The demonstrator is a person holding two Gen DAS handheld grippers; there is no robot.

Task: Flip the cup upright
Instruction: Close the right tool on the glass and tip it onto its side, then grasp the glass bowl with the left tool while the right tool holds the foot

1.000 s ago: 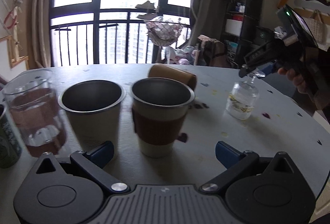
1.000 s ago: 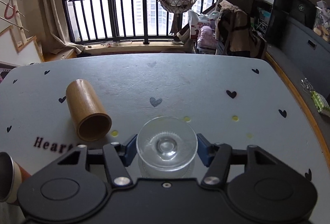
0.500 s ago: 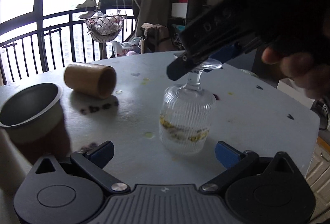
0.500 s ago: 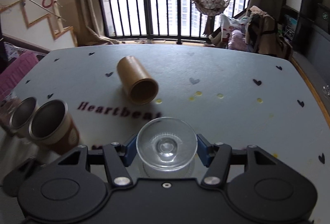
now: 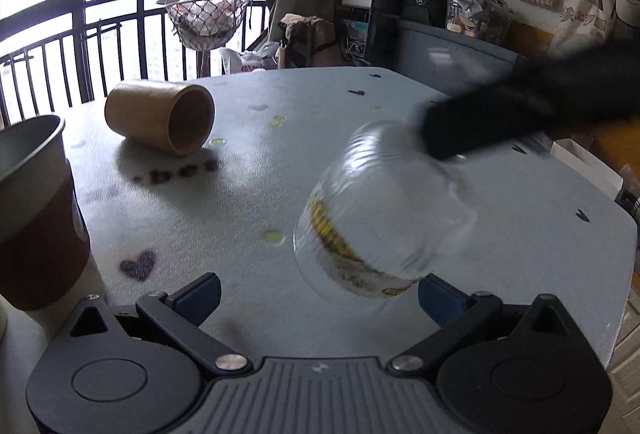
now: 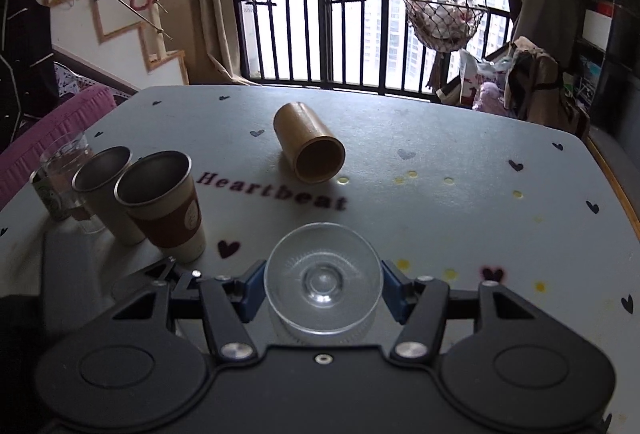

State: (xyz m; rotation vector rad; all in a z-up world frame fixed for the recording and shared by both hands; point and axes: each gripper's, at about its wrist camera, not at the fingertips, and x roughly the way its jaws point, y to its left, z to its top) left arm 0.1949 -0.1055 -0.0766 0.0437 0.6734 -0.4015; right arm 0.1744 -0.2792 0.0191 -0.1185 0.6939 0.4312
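Clear ribbed glass cup (image 5: 384,218) (yellow band), heart-dotted grey table (image 6: 460,154).

Bamboo tube (image 6: 309,144) on side w/ two metal cups (image 6: 160,204) on heart-print table (image 6: 460,162).

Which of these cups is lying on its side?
The tan bamboo cup, resting on the table with its mouth sideways. The steel cups stand upright; the glass goblet hangs in the right gripper.

Grey heart-printed table (image 6: 460,162) – bearing a tan cylindrical cup (image 6: 309,148) on its side, two upright sleeved metal cups (image 6: 160,202), a clear glass tumbler (image 6: 66,158)
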